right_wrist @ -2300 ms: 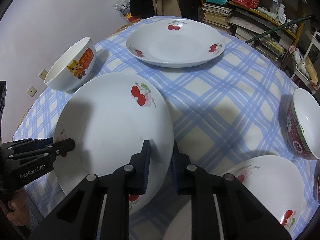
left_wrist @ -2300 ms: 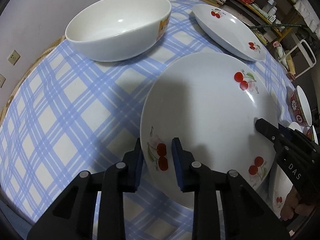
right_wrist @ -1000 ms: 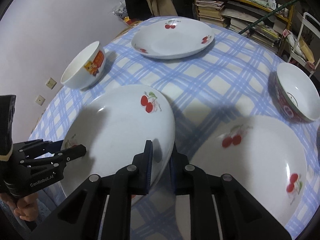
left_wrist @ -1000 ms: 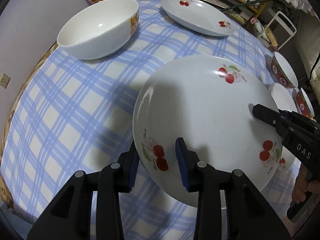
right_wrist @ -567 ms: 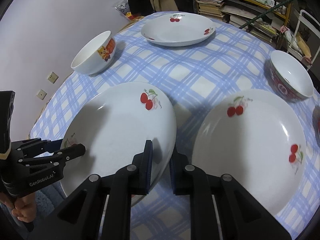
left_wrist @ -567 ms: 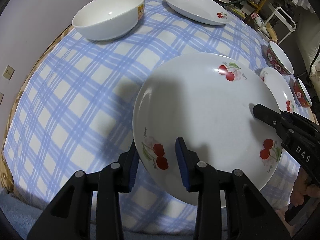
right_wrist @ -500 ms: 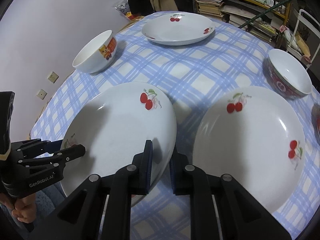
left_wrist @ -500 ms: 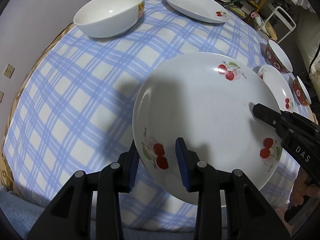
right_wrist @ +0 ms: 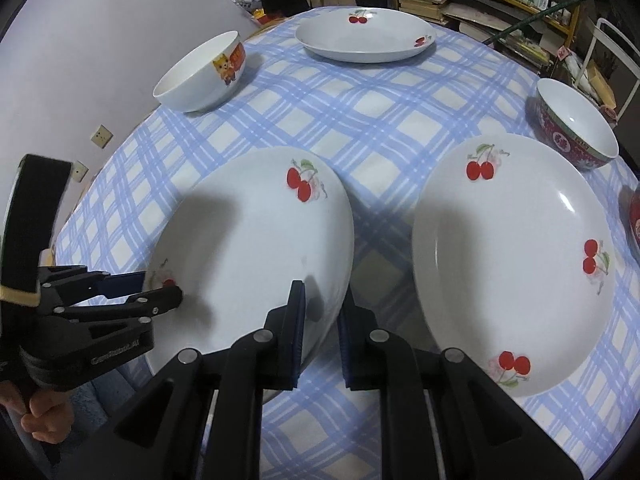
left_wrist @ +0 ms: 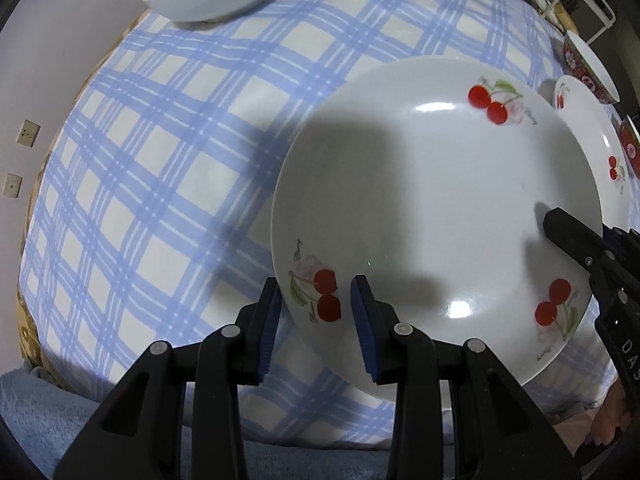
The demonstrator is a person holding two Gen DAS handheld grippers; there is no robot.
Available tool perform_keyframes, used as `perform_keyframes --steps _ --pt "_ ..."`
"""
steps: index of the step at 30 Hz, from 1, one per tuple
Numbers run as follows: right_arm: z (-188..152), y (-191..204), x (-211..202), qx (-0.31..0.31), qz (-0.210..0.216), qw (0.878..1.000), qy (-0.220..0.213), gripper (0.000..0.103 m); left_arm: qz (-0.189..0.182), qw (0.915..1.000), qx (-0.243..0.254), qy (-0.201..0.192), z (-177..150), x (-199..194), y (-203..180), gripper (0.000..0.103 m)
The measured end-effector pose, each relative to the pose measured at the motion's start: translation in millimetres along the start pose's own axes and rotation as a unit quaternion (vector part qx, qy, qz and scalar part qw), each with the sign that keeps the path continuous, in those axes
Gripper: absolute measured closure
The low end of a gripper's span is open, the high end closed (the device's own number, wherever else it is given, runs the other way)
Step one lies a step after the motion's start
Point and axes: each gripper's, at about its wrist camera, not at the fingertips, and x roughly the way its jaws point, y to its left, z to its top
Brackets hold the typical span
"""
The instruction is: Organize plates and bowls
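A white cherry plate [left_wrist: 420,200] hangs above the checked table, gripped at two spots on its rim. My left gripper [left_wrist: 316,300] is shut on the rim at the cherry print, one pad under it and one over it. My right gripper [right_wrist: 322,300] is shut on the opposite side of that plate [right_wrist: 256,240]. Each view shows the other gripper too: the left gripper [right_wrist: 160,286] at the left, the right gripper [left_wrist: 560,224] at the right. A second cherry plate [right_wrist: 512,248] lies on the table just right of the held one.
A third cherry plate [right_wrist: 364,40] lies at the table's far side, with a white cartoon bowl [right_wrist: 200,76] at the far left. A red-patterned bowl [right_wrist: 576,132] stands behind the second plate, and another red bowl [right_wrist: 634,220] shows at the right edge. The table's near edge [left_wrist: 280,432] is below the held plate.
Both grippers have carried the plate across the table toward its near edge. The second plate now lies close beside it. Neither grip has changed.
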Motion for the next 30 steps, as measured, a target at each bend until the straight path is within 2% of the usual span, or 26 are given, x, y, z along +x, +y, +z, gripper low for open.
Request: perform_keyframes --steps 6,14,19,25,30 --pt "-8.7 -4.4 7.1 0.017 -0.002 0.999 0.032 0.088 0.018 0.9996 0.020 -0.004 -3.3 4.0 -8.6 0.068" --pt "-20.0 -8.5 8.5 0.032 -0.008 0.998 0.044 0.086 0.013 0.9995 0.029 -0.007 -9.3 -2.1 -18.4 0.068" --pt "-25.9 -11.6 6.7 0.034 -0.016 0.998 0.053 0.086 0.032 0.9984 0.047 -0.007 -17.2 -1.4 -29.4 0.068" --pt "-33.1 -19.0 14.5 0.060 -0.017 0.996 0.071 0.086 0.017 0.9991 0.039 -0.007 -18.6 -2.3 -33.2 0.068" --pt "-32.6 -14.9 11.0 0.049 -0.029 0.996 0.073 0.086 0.023 0.9986 0.047 -0.010 -15.2 -6.2 -27.8 0.068"
